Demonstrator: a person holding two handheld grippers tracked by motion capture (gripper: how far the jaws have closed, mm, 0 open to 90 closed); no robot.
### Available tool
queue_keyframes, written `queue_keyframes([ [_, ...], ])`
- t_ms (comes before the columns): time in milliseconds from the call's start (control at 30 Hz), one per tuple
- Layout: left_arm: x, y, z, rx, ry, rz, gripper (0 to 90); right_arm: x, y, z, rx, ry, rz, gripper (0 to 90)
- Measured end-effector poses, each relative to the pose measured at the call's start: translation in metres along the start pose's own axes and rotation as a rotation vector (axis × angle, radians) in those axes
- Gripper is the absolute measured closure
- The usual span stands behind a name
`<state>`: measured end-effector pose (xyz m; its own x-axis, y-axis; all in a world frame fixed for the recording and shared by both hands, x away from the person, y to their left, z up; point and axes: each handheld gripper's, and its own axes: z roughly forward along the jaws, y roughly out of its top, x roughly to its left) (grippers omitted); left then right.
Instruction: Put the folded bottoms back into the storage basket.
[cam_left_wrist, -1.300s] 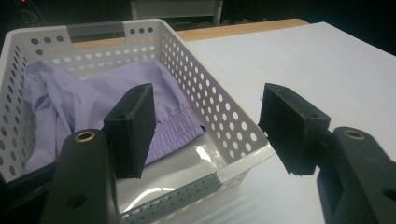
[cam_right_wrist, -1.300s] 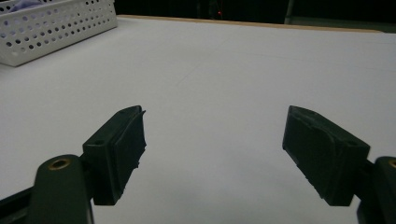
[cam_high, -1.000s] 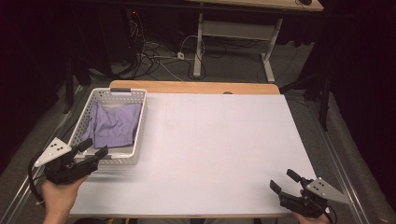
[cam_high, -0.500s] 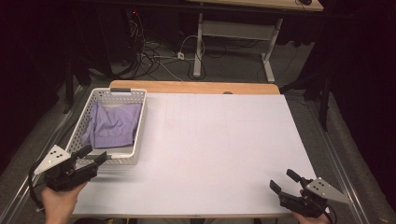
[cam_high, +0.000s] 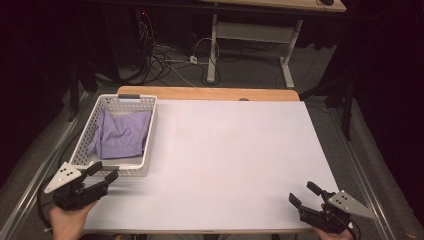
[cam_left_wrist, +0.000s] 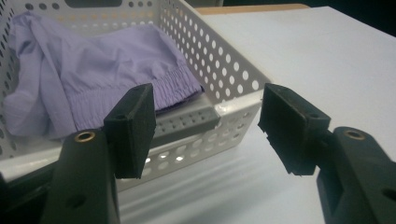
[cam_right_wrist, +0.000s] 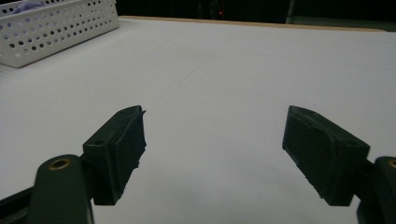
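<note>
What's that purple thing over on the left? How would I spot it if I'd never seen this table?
Start at the big white table and look to its left edge, where a white basket full of round holes sits. Inside lies the purple garment, soft crumpled cloth with a gathered elastic band. It is the one coloured, floppy thing there, just beyond the open left tongs.

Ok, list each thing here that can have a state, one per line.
left gripper: open, empty, by the basket's near end.
right gripper: open, empty, over bare table.
basket: upright on the table, holding the cloth.
purple cloth: crumpled, inside the basket.
table: bare apart from the basket.
</note>
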<state>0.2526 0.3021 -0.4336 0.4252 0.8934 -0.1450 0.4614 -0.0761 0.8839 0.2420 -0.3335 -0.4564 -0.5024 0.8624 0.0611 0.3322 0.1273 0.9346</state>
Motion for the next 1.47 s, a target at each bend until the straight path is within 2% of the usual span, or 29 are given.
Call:
queue_keyframes([
  [333,-0.002,-0.013,0.000,-0.035,0.016,-0.018,34.8,0.001,0.000,-0.001,0.002,0.003,-0.004,22.2],
  [533,-0.001,-0.022,0.000,-0.017,0.013,-0.032,34.8,0.001,0.000,0.000,0.007,0.000,-0.006,22.3],
  [667,0.000,-0.023,0.000,-0.017,0.016,-0.049,34.8,0.001,0.000,0.001,0.009,0.002,-0.004,22.3],
  [833,-0.002,-0.024,0.000,-0.012,0.029,-0.038,34.8,0.002,0.000,0.000,0.005,0.008,-0.008,22.3],
  [1267,-0.002,-0.024,0.002,0.003,0.018,-0.033,34.9,0.001,0.000,0.001,0.006,0.018,-0.003,22.2],
  [1467,-0.001,-0.025,-0.002,-0.020,0.021,-0.039,34.9,0.000,0.001,0.003,0.009,0.016,0.008,22.2],
])
